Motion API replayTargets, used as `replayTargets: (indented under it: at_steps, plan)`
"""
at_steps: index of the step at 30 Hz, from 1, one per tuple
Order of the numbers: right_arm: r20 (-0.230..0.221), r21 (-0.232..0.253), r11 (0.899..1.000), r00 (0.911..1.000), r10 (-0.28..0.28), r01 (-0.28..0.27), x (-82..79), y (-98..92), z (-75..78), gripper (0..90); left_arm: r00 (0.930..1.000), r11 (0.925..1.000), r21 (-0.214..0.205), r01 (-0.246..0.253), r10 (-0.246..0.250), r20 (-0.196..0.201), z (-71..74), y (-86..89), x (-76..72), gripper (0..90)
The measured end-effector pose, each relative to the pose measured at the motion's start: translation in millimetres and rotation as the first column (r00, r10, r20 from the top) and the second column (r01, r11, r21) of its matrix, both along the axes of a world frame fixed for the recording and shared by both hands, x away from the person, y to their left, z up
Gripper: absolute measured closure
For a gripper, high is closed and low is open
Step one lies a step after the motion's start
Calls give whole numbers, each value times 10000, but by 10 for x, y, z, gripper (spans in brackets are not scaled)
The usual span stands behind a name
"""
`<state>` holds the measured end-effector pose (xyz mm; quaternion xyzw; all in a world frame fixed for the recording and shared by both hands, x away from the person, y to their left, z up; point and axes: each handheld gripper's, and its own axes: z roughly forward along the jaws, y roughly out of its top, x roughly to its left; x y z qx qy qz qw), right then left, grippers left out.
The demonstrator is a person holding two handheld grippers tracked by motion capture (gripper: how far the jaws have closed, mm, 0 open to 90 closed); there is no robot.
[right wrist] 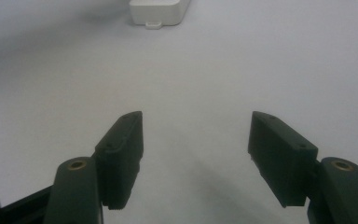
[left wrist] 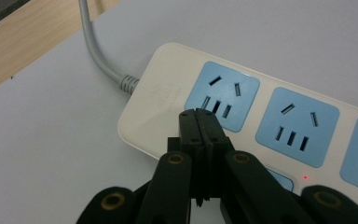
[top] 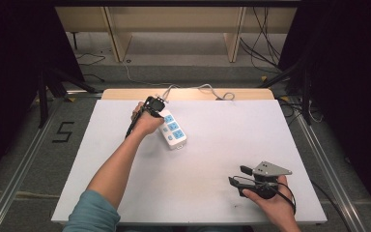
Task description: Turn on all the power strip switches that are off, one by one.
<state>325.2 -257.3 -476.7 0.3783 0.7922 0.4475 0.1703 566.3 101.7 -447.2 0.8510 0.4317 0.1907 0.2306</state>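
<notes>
Toward the tabletop's far edge, left of centre, the left gripper rests its jaws, pressed together and empty, on the power strip, and pushing off-centre could skid the strip sideways. The left gripper view reveals a red indicator light. Near the front right corner, the right gripper hangs wide open, empty.

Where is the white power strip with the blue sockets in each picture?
High view: the power strip lies left of the table's middle, toward the far edge, beside the left gripper.
Left gripper view: it runs from the middle to the right edge, just past the shut jaw tips.
Right gripper view: its plain end shows at the top edge, beyond the open jaws.
Shared landmark: the white table top.
</notes>
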Motion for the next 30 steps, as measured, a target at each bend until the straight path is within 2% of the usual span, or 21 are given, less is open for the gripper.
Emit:
replayTargets:
  at_steps: [10,13,14,20,24,26,30]
  plan:
    - [16,1,10000,10000,-1,1,0,0,1,367,10000,9999,-119,-46,46,2,-9,6,-3,900]
    - [5,-16,10000,10000,-23,23,1,-4,2,367,9998,9985,-528,-170,163,-136,-9,49,12,900]
    - [0,-18,10000,10000,-23,23,0,-6,3,366,9998,9985,-527,-111,103,-161,-5,59,13,900]
    - [92,12,9999,9999,-130,130,3,-18,12,367,9997,9934,-1126,-232,231,-26,30,114,7,900]
    - [49,-5,9999,9999,-132,132,3,-18,9,367,9997,9951,-980,-137,155,181,76,99,-8,899]
    - [60,-6,9999,9999,-119,119,2,-17,9,366,9998,9971,-756,-69,81,156,80,94,-18,899]
    - [75,-6,10000,9999,-96,96,2,-17,9,367,9998,9979,-643,-43,54,169,81,91,-35,899]
